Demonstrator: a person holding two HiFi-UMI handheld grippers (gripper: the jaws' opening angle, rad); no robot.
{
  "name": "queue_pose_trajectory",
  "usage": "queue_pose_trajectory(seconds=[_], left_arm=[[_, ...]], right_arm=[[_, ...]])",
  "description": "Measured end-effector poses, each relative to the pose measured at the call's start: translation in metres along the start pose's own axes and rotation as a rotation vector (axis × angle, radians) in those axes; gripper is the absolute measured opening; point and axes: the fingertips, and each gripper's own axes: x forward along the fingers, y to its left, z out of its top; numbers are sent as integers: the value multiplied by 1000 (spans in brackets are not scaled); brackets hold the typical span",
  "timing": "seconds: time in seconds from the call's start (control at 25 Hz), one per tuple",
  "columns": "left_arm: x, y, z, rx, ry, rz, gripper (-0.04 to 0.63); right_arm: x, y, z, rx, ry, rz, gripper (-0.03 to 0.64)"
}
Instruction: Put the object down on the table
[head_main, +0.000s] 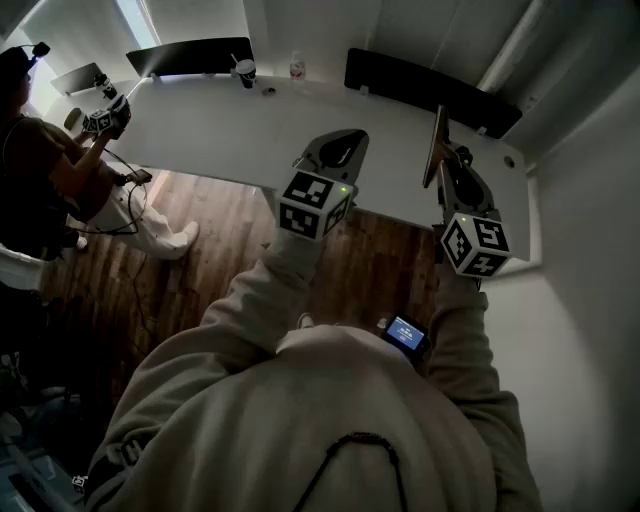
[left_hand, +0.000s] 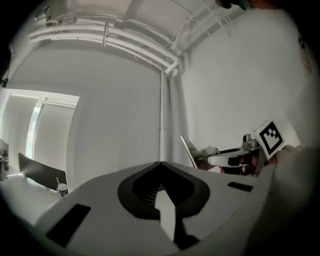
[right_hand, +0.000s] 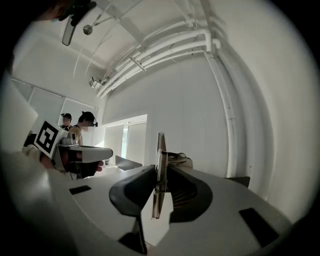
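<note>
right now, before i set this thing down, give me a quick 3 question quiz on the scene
1. True or false: the left gripper has something between its jaws.
2. What is the right gripper clamped on? A) a mug B) a thin flat board held on edge C) a cable
3. Short answer: name one thing standing at the far edge of the white table.

Key
1. False: its jaws meet at the tips with nothing between them.
2. B.
3. The cup with a straw.
</note>
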Motion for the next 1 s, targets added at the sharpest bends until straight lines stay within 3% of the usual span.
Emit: queue_pose_trajectory(seconds=[0.2, 0.76, 1.0], left_arm=[[-3, 8, -1, -42, -9, 15, 5], [3, 0, -2, 5, 11, -13, 5], [6, 5, -6, 6, 15, -1, 5]], right_arm=[[-2, 3, 7, 7, -11, 23, 94], [-1, 4, 18, 38, -42, 86, 95], [0, -2, 8, 55, -29, 68, 95]])
